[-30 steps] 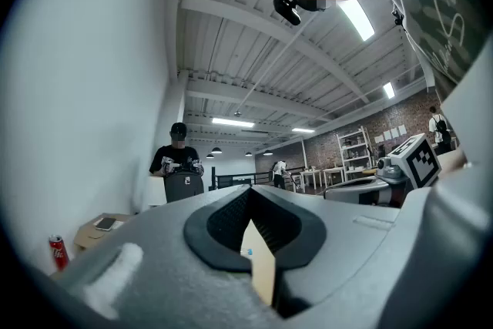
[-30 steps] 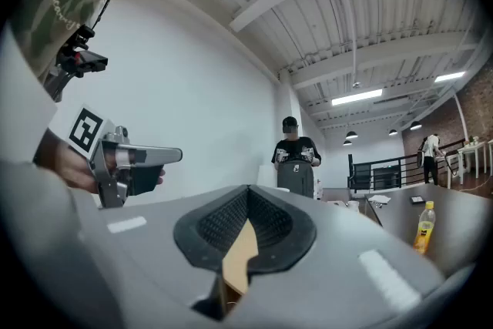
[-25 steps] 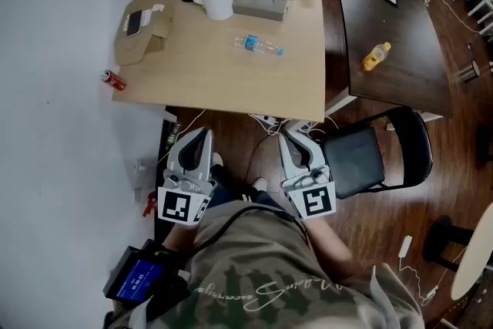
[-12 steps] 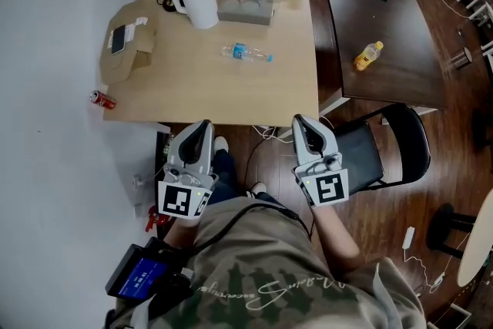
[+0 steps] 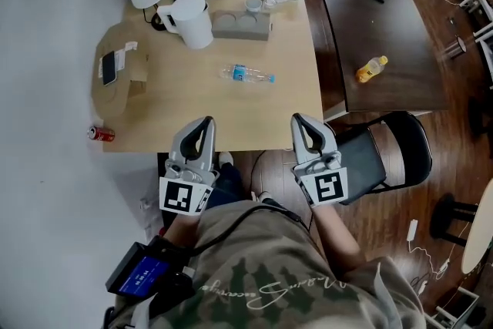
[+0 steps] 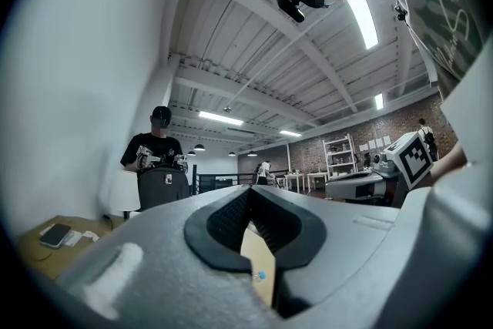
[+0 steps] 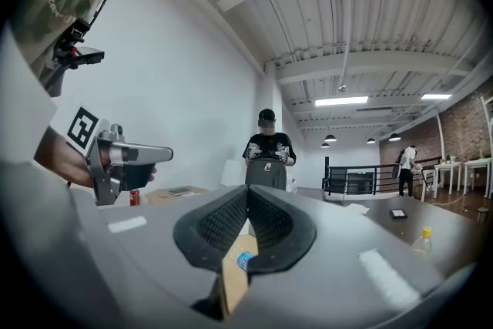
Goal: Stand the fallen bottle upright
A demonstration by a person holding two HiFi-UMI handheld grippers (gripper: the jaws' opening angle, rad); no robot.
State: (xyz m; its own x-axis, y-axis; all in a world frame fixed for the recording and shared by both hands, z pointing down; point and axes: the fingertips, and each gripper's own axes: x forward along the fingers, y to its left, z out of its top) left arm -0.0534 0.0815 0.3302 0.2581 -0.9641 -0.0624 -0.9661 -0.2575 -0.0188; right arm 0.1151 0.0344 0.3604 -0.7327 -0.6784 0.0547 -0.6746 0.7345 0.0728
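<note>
Plainly, the clear plastic water bottle with a blue label (image 5: 248, 75) lies on its side near the middle of the pale wooden table (image 5: 185, 104), its long axis running crosswise to the way both tools point. It sits ahead of them and between their lines, well apart from either. The grey left gripper (image 5: 206, 122) and grey right gripper (image 5: 300, 119) hover at the table's near edge, jaws pressed together on nothing. Neither looks clearly nearer.

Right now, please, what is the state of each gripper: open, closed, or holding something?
Left gripper: closed, jaws together, holding nothing.
Right gripper: closed, jaws together, holding nothing.
</note>
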